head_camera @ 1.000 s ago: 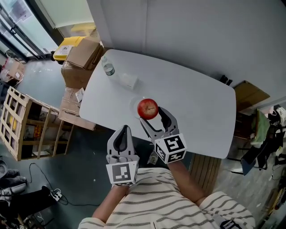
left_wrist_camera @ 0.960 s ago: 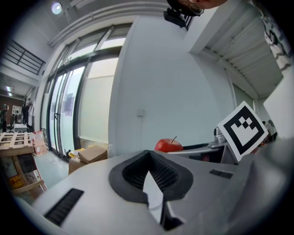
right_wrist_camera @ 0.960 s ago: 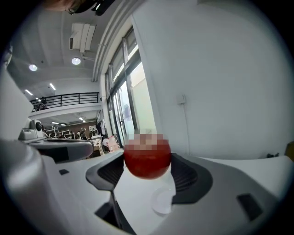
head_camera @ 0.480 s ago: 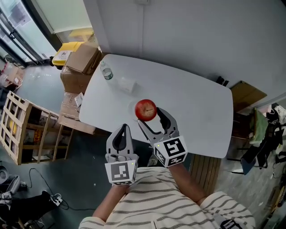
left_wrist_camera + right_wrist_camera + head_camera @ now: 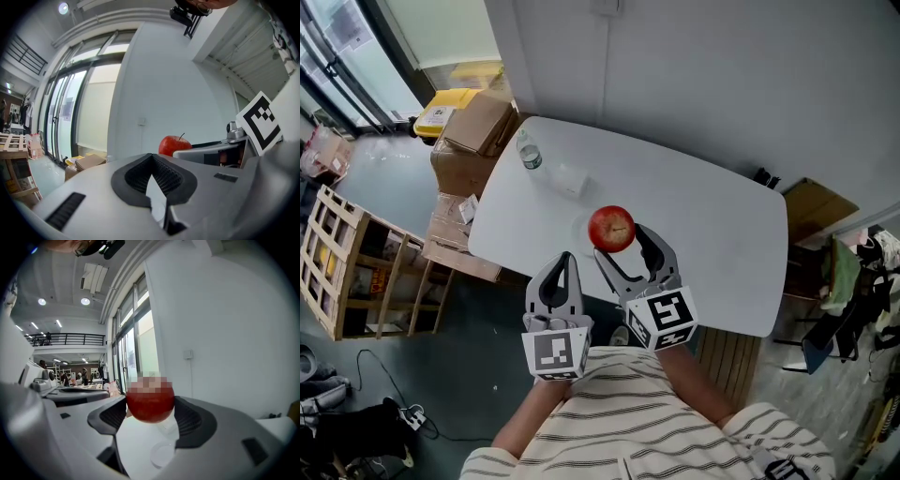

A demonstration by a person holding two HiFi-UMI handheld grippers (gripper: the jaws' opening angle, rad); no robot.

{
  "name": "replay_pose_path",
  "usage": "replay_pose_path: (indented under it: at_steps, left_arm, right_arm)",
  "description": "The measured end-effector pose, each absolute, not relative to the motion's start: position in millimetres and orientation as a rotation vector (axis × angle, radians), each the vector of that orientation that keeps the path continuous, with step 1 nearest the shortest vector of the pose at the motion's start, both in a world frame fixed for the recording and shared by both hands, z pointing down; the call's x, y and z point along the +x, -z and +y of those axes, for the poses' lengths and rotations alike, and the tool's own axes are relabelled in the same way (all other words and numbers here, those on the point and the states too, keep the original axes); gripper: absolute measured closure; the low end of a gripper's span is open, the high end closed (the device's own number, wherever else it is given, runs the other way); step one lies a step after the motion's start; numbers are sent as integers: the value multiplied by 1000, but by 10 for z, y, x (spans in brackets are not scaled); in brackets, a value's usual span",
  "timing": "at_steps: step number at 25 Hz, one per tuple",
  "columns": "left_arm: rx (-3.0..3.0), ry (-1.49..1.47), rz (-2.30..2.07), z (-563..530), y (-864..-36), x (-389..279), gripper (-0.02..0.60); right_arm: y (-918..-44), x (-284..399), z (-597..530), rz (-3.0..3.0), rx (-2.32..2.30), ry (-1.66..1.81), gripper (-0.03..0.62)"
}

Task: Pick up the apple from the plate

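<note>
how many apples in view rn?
1. The red apple is clamped in the right tool, held above the small white plate on the white table. No second one shows on the table.

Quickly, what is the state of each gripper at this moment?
Left gripper: shut, holding nothing.
Right gripper: shut on the apple.
</note>
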State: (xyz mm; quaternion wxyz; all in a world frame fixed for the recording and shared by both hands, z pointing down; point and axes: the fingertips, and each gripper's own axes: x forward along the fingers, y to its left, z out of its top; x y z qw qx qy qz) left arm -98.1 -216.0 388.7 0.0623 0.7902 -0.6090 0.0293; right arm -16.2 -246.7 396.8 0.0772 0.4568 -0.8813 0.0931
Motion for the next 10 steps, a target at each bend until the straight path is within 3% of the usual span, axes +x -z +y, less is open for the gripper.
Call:
replay_pose_path:
  at_steps: [10]
  left_arm:
    - [2392,-86,-1845,-2196,-3852,-1016,577]
  right_arm:
    - [-3935,-185,-2470,-2640,1374,-256,266]
